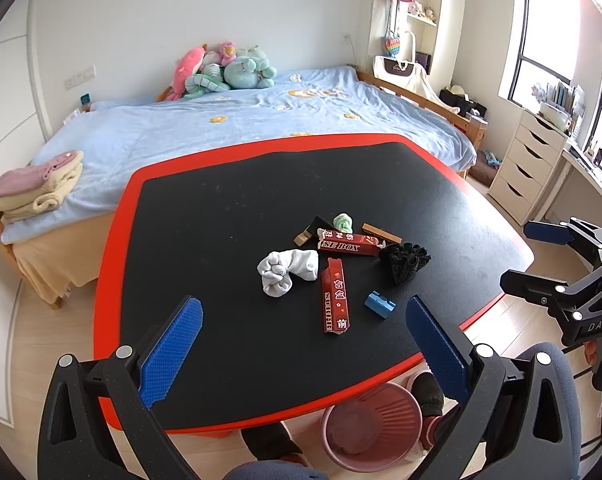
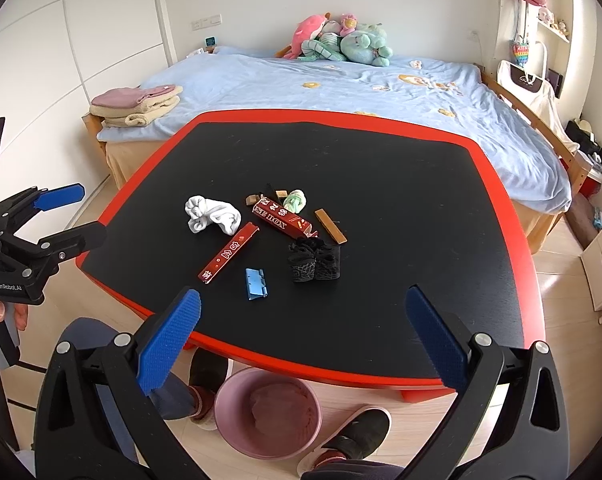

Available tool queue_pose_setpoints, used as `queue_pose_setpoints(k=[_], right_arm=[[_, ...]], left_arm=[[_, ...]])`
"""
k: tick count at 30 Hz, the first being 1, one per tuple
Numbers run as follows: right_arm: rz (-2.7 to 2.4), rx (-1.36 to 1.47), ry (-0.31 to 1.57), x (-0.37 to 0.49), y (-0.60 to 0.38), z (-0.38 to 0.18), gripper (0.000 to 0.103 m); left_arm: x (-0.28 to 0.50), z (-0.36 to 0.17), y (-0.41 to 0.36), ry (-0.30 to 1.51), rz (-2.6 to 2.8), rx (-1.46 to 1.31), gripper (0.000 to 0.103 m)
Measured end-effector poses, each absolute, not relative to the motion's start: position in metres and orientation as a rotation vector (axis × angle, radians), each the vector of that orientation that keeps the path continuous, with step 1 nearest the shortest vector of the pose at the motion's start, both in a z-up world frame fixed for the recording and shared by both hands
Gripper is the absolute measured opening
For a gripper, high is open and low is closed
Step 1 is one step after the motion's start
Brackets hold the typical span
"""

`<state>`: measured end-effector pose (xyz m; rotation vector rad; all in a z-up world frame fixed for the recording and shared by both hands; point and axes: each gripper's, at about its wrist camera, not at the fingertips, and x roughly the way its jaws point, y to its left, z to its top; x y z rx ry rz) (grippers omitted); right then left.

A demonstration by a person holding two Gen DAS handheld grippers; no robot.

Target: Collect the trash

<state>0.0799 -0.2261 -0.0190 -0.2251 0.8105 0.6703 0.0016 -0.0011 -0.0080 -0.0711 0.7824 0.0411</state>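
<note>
Both tools hover over the near edge of the red-rimmed black worktop (image 1: 113, 240). The left hand-held gripper (image 1: 303, 344) has its blue pads spread wide with nothing between them, and so does the right hand-held gripper (image 2: 303, 338). The litter sits mid-worktop: two long red printed cardboard boxes (image 1: 335, 300), one lying beside the other, a small blue plastic clip (image 1: 380, 304) and a brown card strip (image 1: 381, 233). A balled white sock (image 1: 287, 274) and a bundled black sock (image 1: 406, 262) lie right among them, so a careless pinch could carry clothing into the pink ribbed plastic bin (image 1: 375, 426) on the floor below, and flat cartons could slide off smooth pads.
</note>
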Motion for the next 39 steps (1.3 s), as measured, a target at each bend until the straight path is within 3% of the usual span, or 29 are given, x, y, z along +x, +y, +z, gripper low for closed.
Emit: queue_pose_setpoints(k=[39], right_arm=[[0.692,-0.224,0.833,0.08,-0.2285,-0.0263,0.1]], left_arm=[[0.0037,-0.0117,-0.0087,0.793,0.03,-0.079,0.098]])
